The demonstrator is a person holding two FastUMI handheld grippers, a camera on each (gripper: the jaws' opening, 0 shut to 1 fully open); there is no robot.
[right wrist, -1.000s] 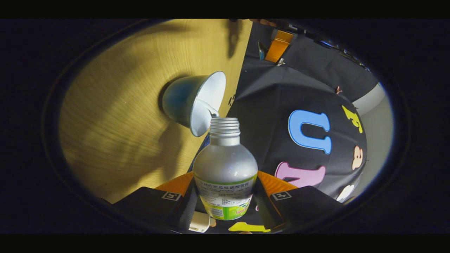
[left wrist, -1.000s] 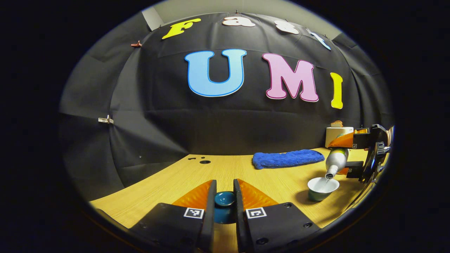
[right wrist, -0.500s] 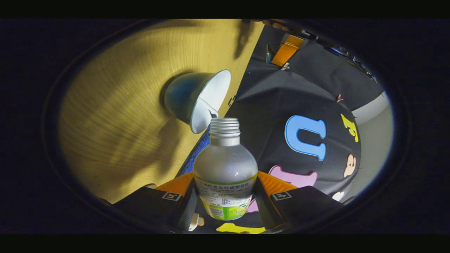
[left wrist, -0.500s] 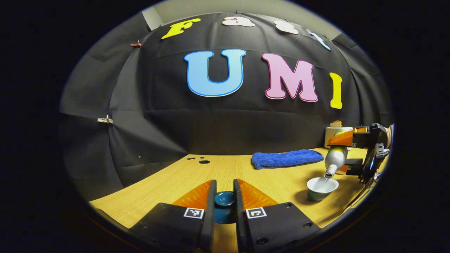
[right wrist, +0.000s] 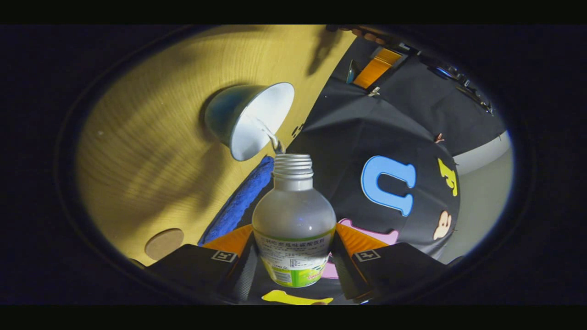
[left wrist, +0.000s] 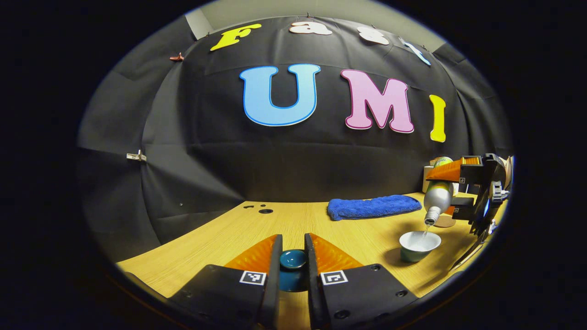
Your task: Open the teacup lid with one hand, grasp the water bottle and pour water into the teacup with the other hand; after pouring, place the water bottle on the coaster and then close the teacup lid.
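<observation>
Pouring from the water bottle, I have my right gripper clamped on its body, mouth tipped down, a thin stream falling into the open teacup on the worktop. My left gripper pinches the teacup lid between narrow fingers, low over the wood. Near the teacup sit the round coaster and a blue towel.

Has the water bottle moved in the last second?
Yes. In the left gripper view, the water bottle has risen higher above the teacup, which stayed put.
</observation>
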